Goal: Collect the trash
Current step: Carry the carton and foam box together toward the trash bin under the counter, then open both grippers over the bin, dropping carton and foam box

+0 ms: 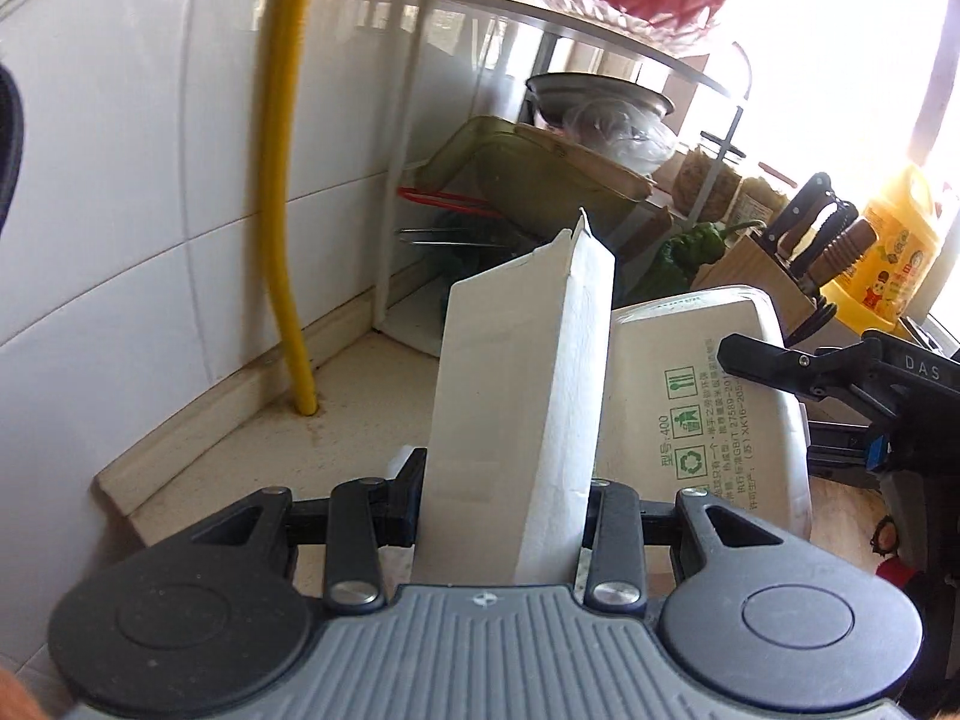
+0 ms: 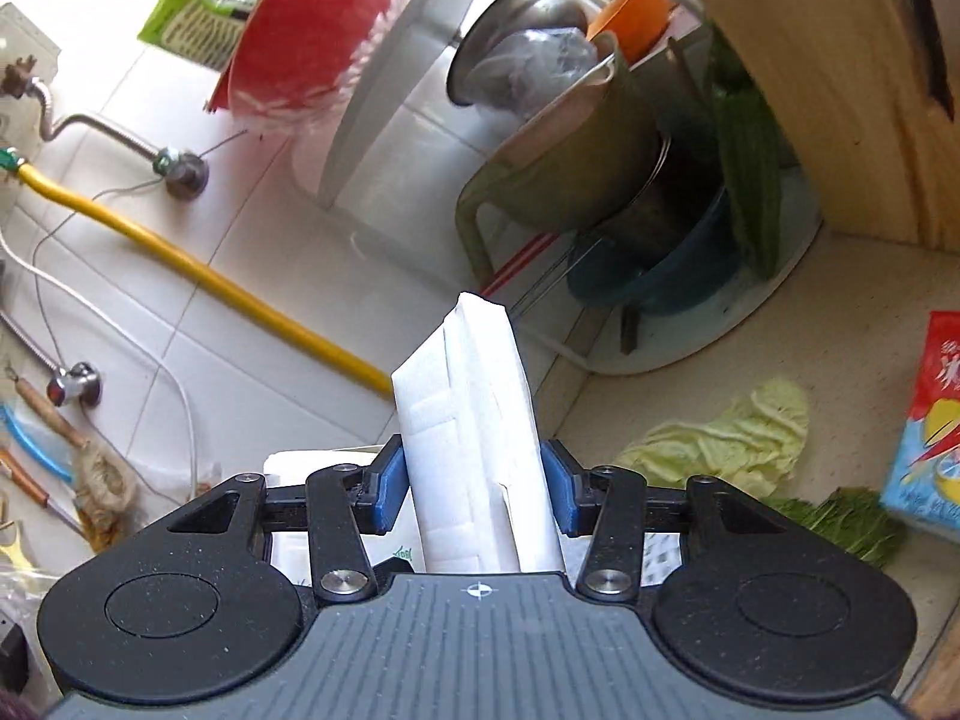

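My left gripper (image 1: 504, 492) is shut on a white folded paper carton (image 1: 516, 384) that stands up between its pads, lifted above the beige counter (image 1: 336, 414). Right behind it is a white takeaway box (image 1: 696, 396) with green print. My right gripper (image 1: 780, 402) reaches in from the right and clamps that box's side. In the right wrist view the right gripper (image 2: 474, 480) has its blue pads (image 2: 390, 480) against the box's ribbed white wall (image 2: 474, 408), and the jaws are still closing on it.
A yellow hose (image 1: 282, 180) runs down the tiled wall. A white rack (image 1: 420, 180) holds bowls and a green tray. A knife block (image 1: 762, 276) and yellow bottle (image 1: 894, 252) stand to the right. A cabbage leaf (image 2: 720, 438), green scraps (image 2: 840, 522) and a red-blue carton (image 2: 930, 426) lie on the counter.
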Tool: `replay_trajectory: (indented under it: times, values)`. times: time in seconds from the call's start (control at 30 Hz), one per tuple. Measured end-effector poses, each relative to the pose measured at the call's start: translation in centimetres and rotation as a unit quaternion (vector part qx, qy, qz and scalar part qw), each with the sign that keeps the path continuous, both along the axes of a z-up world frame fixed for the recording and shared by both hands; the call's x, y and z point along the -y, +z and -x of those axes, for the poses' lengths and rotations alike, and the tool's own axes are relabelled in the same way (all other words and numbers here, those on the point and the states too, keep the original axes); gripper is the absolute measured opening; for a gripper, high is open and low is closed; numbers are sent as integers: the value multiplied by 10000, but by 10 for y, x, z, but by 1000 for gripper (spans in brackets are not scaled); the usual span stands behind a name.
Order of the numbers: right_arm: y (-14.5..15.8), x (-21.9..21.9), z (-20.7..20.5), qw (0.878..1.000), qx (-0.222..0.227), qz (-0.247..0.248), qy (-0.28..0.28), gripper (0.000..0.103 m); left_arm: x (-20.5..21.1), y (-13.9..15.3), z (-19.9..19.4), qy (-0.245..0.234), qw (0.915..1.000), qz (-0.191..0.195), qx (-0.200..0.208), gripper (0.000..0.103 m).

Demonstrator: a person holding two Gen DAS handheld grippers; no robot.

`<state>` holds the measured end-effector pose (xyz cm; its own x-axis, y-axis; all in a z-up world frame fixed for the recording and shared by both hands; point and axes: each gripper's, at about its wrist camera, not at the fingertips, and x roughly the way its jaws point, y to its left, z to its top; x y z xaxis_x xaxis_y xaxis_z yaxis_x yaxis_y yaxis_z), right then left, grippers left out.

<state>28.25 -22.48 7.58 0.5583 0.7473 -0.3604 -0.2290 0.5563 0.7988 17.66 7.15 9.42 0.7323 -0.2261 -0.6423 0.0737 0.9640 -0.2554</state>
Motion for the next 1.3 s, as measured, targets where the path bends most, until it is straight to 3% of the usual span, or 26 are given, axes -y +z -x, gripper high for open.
replay_trajectory:
  times: [0.3, 0.63, 0.97, 1.17, 1.3]
  values:
    - [-13, -98, 10, 9915, -227, -30, 1284, 55, -56, -13, 63, 1000, 9949, -47, -133, 34]
    - [-41, -191, 34, 9690, -535, 203, 2402, 55, -95, -38, 113, 2001, 9789, -144, -399, 34]
    - [-71, -239, 34, 9518, -728, 460, 2943, 55, -110, -74, 102, 2552, 9642, -246, -677, 34]
    - [-98, -262, 36, 9443, -851, 817, 3072, 55, -121, -112, 98, 2661, 9585, -339, -965, 34]
    - [-116, -281, 43, 9392, -914, 1083, 3129, 55, -136, -139, 99, 2754, 9544, -207, -1130, 34]
